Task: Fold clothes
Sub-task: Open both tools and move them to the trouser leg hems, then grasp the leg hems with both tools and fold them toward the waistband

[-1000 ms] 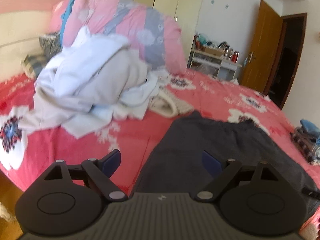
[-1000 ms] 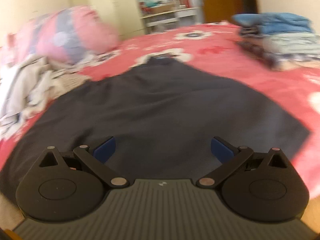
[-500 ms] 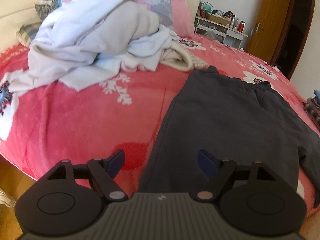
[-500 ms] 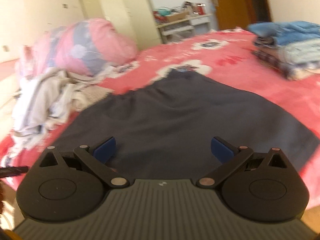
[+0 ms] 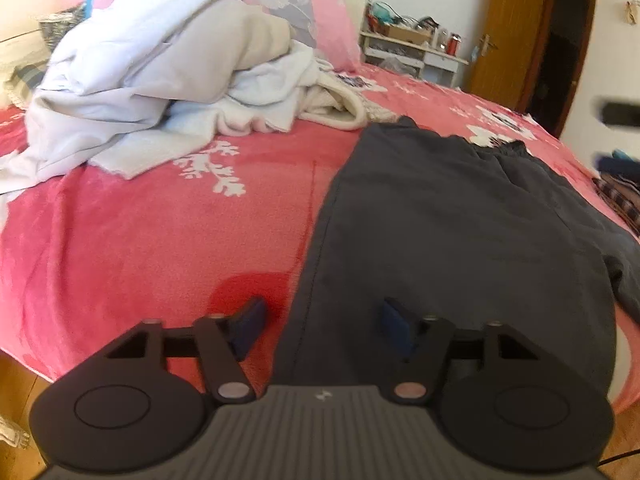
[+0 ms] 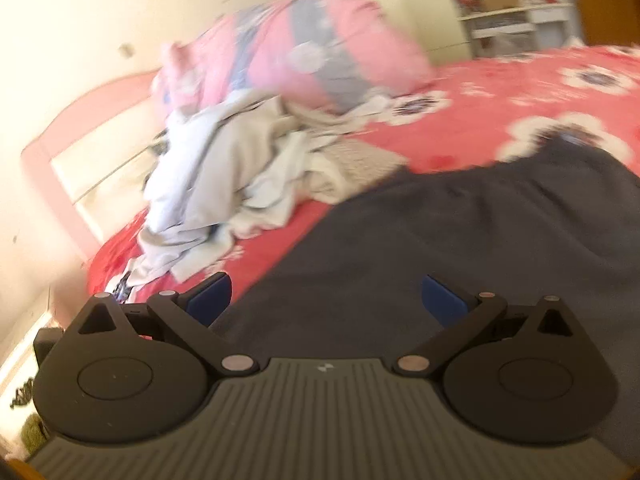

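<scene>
Dark grey trousers (image 5: 460, 220) lie spread flat on the red flowered bedcover (image 5: 120, 240). My left gripper (image 5: 322, 312) hangs low over their near left edge. Its jaws are closing, and the edge of the cloth lies between the blue pads (image 5: 250, 326), which stand apart from it. In the right wrist view, my right gripper (image 6: 326, 292) stands open above the same trousers (image 6: 460, 248), with nothing gripped. That view is blurred.
A heap of pale unfolded clothes (image 5: 160, 80) lies left of the trousers, also seen as a heap (image 6: 224, 184) from the right. A pink quilt (image 6: 312, 44) is behind it. Folded clothes (image 5: 620, 196) sit at far right. Wooden floor (image 5: 16, 392) shows below the bed edge.
My left gripper sank toward the trousers' near edge and its jaws narrowed. The right view swung left toward the clothes heap, and the folded stack left its view.
</scene>
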Available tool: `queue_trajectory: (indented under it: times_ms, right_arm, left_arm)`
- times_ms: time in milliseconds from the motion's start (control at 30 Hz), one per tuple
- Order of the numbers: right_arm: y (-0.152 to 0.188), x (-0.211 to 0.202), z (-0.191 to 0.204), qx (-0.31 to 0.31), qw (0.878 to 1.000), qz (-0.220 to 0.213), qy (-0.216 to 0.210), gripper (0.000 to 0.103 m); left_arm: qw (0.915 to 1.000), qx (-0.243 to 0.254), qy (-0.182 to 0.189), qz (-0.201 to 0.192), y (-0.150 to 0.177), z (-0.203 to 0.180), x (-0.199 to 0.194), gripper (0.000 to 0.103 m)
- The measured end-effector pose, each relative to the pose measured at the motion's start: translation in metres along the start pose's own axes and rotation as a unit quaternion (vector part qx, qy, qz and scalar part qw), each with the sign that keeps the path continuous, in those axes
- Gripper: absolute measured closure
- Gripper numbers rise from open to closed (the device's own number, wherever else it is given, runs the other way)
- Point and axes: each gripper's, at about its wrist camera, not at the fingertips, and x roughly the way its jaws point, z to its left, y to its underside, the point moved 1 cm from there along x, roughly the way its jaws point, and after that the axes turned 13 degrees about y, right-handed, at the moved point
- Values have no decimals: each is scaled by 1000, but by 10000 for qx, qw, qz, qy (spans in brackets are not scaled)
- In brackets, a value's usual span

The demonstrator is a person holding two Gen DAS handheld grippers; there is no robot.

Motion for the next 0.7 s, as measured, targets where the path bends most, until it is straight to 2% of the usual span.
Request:
queue_trajectory:
  times_ms: [33, 100, 200, 267, 333, 467, 533, 633, 700]
  right_arm:
    - [-7, 12, 11, -115, 9999, 55, -91, 1]
    - [-21, 41, 31, -240, 9992, 221, -221, 2]
    - [-38, 96, 57, -310, 9967, 658, -359, 2]
    - [-46, 133, 70, -398, 9948, 914, -186, 3]
    - [-54, 167, 79, -514, 9924, 1111, 73, 3]
    - [-61, 223, 86, -731, 9824, 1648, 492, 5]
    - [-60, 243, 85, -781, 9761, 1918, 659, 13]
    - [-58, 262, 79, -830, 9687, 2163, 885, 34]
    - [-60, 262, 75, -913, 9681, 2094, 1033, 62]
  left_arm:
    - [9999, -27, -83, -51, 1, 1, -1, 62]
    - [9998, -146, -49, -137, 0, 5, -5, 94]
    - [9978, -506, 256, -333, -1, 11, -14, 99]
    - [9962, -533, 437, -540, -1, 9, -22, 100]
    - [9924, -617, 773, -739, -2, 5, -30, 100]
    - [9804, -719, 1536, -1006, -5, -8, -37, 100]
    - [9740, -717, 1854, -1082, -6, -16, -37, 100]
    - [9668, -652, 2205, -1119, -8, -29, -35, 100]
    - [9643, -578, 2340, -1099, -10, -38, -32, 100]
